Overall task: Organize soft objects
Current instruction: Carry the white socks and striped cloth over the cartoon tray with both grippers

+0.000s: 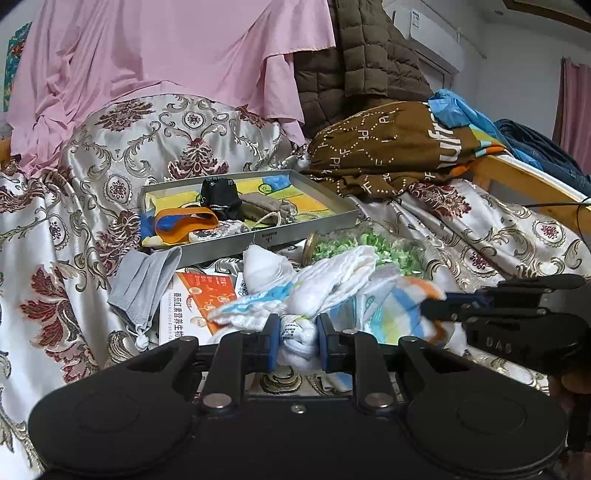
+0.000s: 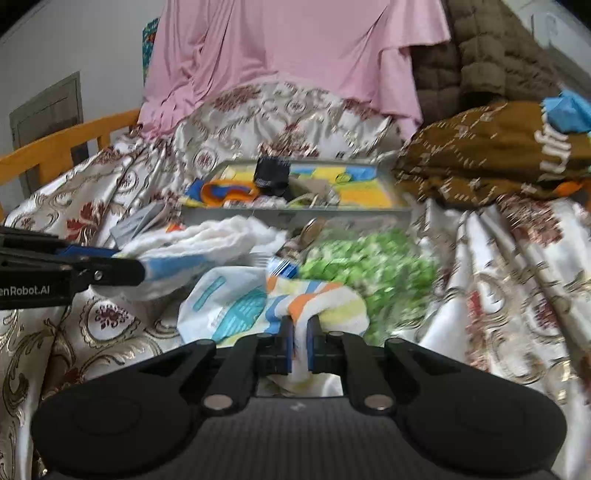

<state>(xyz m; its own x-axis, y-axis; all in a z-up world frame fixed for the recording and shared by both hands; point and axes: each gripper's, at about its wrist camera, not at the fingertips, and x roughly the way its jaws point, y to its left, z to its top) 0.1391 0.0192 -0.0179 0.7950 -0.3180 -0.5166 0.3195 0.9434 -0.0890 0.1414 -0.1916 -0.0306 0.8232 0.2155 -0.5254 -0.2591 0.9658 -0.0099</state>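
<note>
Holding socks (image 1: 221,197), pouch (image 1: 266,210): tray (image 1: 306,225)

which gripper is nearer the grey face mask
Left. The left gripper, shut on the white cloth, sits just right of the grey face mask; the right gripper is further right.

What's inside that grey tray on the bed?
The grey tray holds a black pouch, an orange and blue band and a beige drawstring bag. Its colourful bottom is partly covered.

Air conditioner (image 1: 424,33) — perhaps — above wooden rail (image 1: 517,177).
</note>
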